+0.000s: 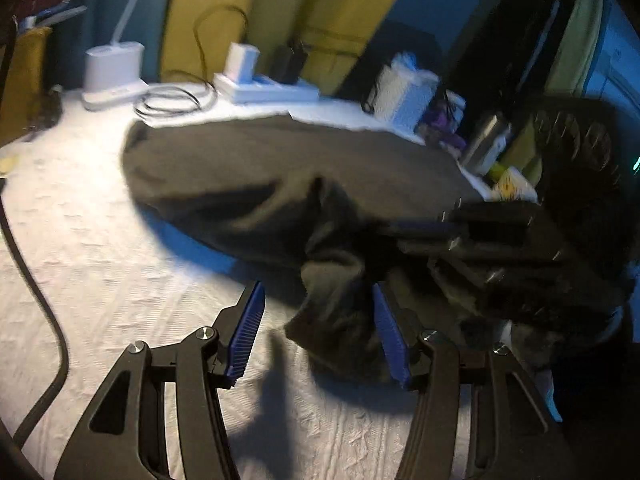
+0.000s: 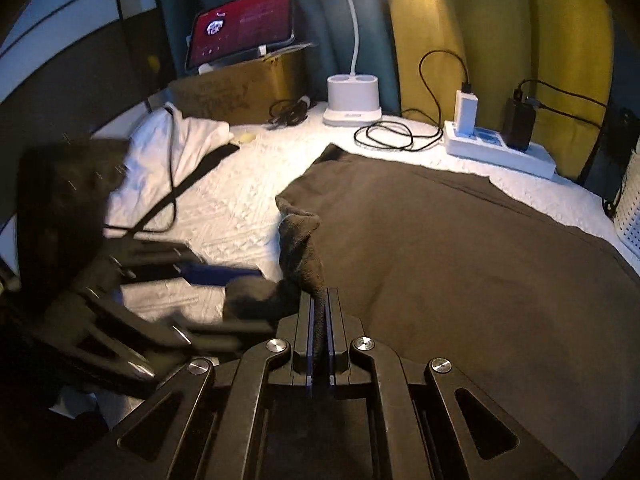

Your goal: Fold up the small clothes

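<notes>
Now, right gripper [image 2: 319, 312]: fingers pinching brown garment [image 2: 460, 248] edge.
Left gripper [image 1: 320, 332]: fingers spread, cloth corner between.
Room: bare white table [image 1: 100, 240] leftward.

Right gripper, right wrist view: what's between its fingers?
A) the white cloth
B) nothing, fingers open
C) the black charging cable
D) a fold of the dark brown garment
D: the right gripper has its blue-padded fingers shut on a raised fold of the dark brown garment, which lifts off the white bedspread into the grip.
</notes>
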{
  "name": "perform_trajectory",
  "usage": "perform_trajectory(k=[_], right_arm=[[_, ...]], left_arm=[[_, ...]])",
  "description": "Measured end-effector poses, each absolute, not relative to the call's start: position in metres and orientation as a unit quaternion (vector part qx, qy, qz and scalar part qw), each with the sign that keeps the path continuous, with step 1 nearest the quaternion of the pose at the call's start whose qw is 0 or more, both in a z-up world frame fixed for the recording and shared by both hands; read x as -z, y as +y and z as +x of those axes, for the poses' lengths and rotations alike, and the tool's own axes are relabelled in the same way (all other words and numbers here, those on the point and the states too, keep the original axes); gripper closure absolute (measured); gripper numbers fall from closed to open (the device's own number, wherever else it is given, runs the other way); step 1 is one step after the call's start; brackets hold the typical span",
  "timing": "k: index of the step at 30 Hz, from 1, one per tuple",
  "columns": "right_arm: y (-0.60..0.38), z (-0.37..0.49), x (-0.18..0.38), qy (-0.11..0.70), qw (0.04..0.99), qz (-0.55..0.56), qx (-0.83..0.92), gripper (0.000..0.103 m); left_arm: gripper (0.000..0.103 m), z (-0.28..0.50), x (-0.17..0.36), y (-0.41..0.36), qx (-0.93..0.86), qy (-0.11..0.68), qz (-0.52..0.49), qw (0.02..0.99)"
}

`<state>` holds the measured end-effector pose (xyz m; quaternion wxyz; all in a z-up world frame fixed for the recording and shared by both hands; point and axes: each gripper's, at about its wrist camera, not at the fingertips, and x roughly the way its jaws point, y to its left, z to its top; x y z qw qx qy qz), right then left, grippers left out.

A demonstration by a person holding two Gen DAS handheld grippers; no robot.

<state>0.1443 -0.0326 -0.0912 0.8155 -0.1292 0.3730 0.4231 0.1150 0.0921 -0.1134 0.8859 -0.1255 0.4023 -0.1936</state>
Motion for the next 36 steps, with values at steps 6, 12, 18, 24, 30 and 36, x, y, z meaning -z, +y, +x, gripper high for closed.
perform_trajectory(k=[6, 12, 18, 24, 30, 36], right_arm=[[-0.028, 0.146, 0.081, 0.358, 0.814, -0.123, -0.441, 0.099], [-0.015, 0.137, 0.071, 0.334, 0.814, -0.131, -0.456, 0.099], [-0.03, 0.136, 0.1, 0.363, 0.818, -0.138, -0.424, 0.098], [-0.111, 0.134, 0.101, 0.365, 0.862, -0.144, -0.321, 0.098], [-0.229, 0.124, 0.092, 0.368, 0.905, -0.131, -0.171, 0.097], [-0.32, 0.116, 0.105, 0.395, 0.911, -0.093, -0.074, 0.097]], left_arm=[[0.098, 0.086, 0.074, 0.077, 0.22, 0.397, -0.115, 0.883], [0.098, 0.044, 0.039, 0.076, 0.194, 0.401, -0.161, 0.88], [0.098, 0.017, 0.089, 0.086, 0.118, 0.467, -0.185, 0.857], [0.098, 0.001, 0.101, 0.091, 0.099, 0.477, -0.187, 0.853], [0.098, 0.003, 0.103, 0.092, 0.091, 0.478, -0.169, 0.857], [0.098, 0.01, 0.091, 0.1, 0.073, 0.457, -0.151, 0.873]])
